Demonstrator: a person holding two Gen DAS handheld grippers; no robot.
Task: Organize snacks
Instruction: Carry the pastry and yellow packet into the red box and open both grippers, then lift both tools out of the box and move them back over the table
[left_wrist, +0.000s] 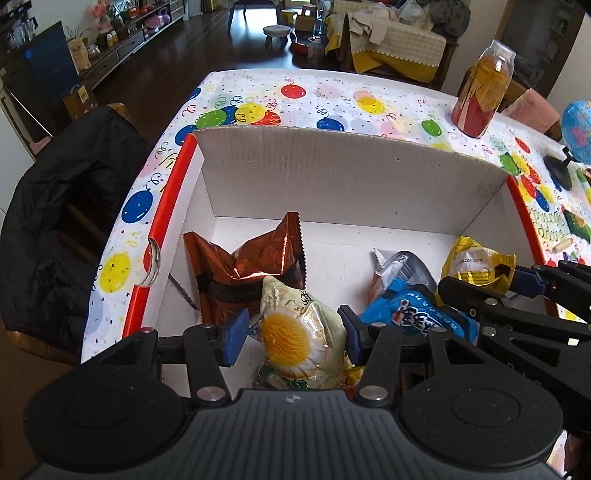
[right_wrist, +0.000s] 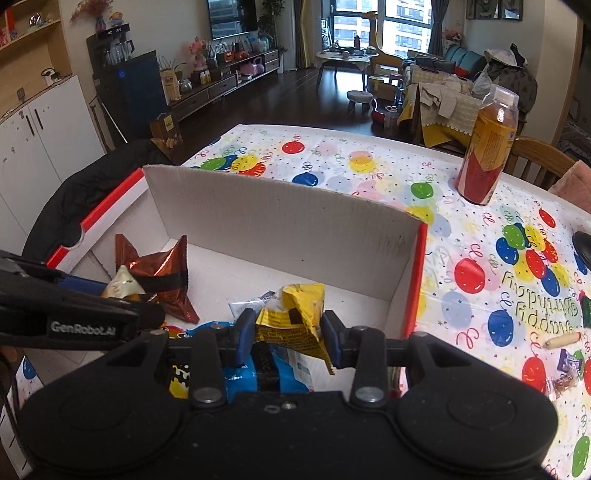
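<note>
A: Start at the tongs. What has the left gripper (left_wrist: 291, 334) got?

B: Its blue pads sit on either side of a crinkly, pale plastic packet printed with a yellow flower-shaped cake (left_wrist: 299, 332); the packet fills the gap, but whether the pads press it or merely flank it, I cannot tell.

A: And the right gripper (right_wrist: 289, 339)?

B: Clamped on a crumpled yellow foil packet (right_wrist: 295, 317); both pads touch its sides, and the foil buckles between them.

A: Going outward from the left one?

B: At about eleven o'clock, a glossy copper-brown foil bag (left_wrist: 243, 269) with saw-tooth edges, creased and slumped; at about two o'clock, a shiny blue wrapper (left_wrist: 417, 314), with a silver packet (left_wrist: 399, 264) just beyond it; all of them lie inside the box.

A: Describe the box.

B: A white corrugated cardboard box (left_wrist: 332, 177), ribbed on the inner wall, rectangular, open on top, with red trim along the side edges; the snacks rest on its flat white floor.

A: Beyond the box?

B: A smooth tablecloth (right_wrist: 369, 162) printed with coloured balloons and curly streamers; at one o'clock from the right gripper, a tall plastic bottle (right_wrist: 487, 147), upright, orange above and red below; at three o'clock, a small tan cylinder (right_wrist: 563, 339) and a few wrapped sweets (right_wrist: 567, 369) lie on the cloth, well apart from the box.

A: Anything to the left?

B: At nine o'clock in the left wrist view, a black padded jacket (left_wrist: 62, 206) is draped over a chair.
</note>
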